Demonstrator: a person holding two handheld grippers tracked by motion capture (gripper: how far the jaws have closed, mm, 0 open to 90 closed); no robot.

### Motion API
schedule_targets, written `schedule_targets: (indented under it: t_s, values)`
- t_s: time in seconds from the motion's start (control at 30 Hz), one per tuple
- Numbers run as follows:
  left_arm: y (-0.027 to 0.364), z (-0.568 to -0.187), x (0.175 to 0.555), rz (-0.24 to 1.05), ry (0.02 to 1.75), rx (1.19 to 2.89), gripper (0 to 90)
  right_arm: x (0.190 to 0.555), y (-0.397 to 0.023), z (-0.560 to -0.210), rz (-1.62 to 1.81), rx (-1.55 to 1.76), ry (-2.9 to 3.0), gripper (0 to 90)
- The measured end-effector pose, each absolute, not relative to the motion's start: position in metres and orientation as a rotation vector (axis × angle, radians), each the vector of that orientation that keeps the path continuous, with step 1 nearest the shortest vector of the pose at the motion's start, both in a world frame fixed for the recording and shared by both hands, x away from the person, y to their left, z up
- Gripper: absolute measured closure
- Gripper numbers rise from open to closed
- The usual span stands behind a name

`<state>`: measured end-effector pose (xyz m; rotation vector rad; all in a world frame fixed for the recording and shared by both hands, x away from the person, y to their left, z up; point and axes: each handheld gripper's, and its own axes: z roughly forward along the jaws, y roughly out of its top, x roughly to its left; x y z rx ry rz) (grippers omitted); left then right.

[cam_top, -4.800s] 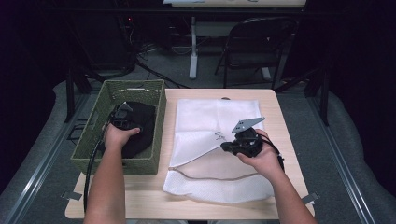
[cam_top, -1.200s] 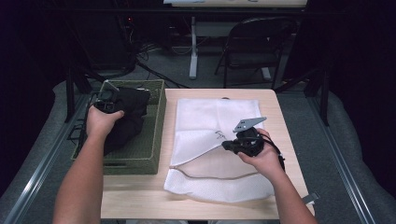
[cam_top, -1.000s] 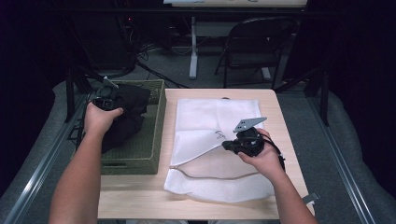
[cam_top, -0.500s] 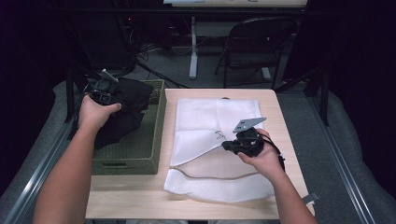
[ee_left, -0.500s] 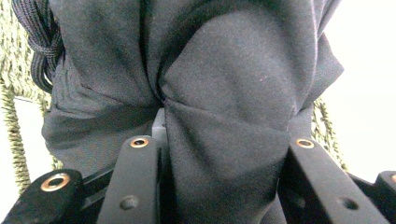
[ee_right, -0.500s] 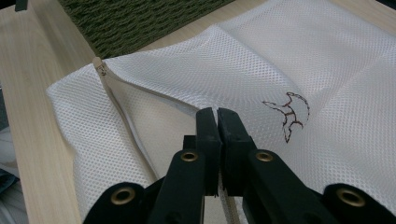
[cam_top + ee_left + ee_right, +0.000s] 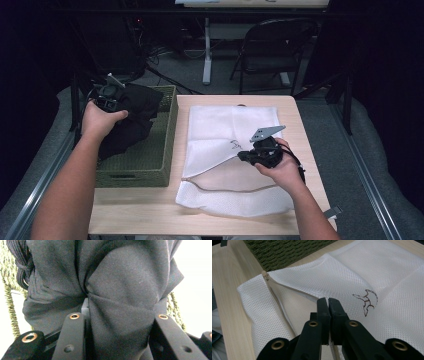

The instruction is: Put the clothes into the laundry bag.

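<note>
**Dark garment lifted over the basket, mesh bag held open at its edge**

My left gripper (image 7: pixel 108 93) is clamped on a bunched black cloth garment (image 7: pixel 131 117), a thick fold of it wedged between the jaws in the left gripper view. The garment hangs at about ten o'clock from the table's middle, over the far left corner of the green woven rectangular basket (image 7: pixel 150 162), with part of it draped past the basket's outer wall. My right gripper (image 7: pixel 246 156) sits at about four o'clock, its jaws pressed together on the upper layer of the white mesh zip-up laundry bag (image 7: pixel 227 127), which lies flat on the pale wooden table (image 7: pixel 135 217) just beside the basket.

Risks, as I judge them: the grip is on one fold only, so the loose bulk could slide out or snag on the basket's weave as I carry it across. A black braided cord (image 7: pixel 21 263) dangles from the garment and could catch on the rim. The thin mesh could slip from my right jaws, letting the bag's mouth fall shut.

Writing: none I can read. The bag carries a small dark outline emblem (image 7: pixel 367 301), curved like a bird or fish; I cannot tell which.
</note>
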<state>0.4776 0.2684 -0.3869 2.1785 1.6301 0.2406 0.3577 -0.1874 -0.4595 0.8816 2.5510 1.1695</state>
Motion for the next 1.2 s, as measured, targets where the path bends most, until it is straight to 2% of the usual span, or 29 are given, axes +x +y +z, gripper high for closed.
schedule_targets:
  t_s: [0.73, 1.2]
  values:
    - [0.254, -0.369, 0.445, 0.202, 1.452, 2.257, 61.8, 0.359, -0.188, -0.460, 1.160, 0.873, 2.545, 88.7]
    - [0.252, -0.363, 0.434, 0.208, 1.409, 2.256, 61.8, 0.380, -0.194, -0.461, 1.119, 0.867, 2.564, 89.1]
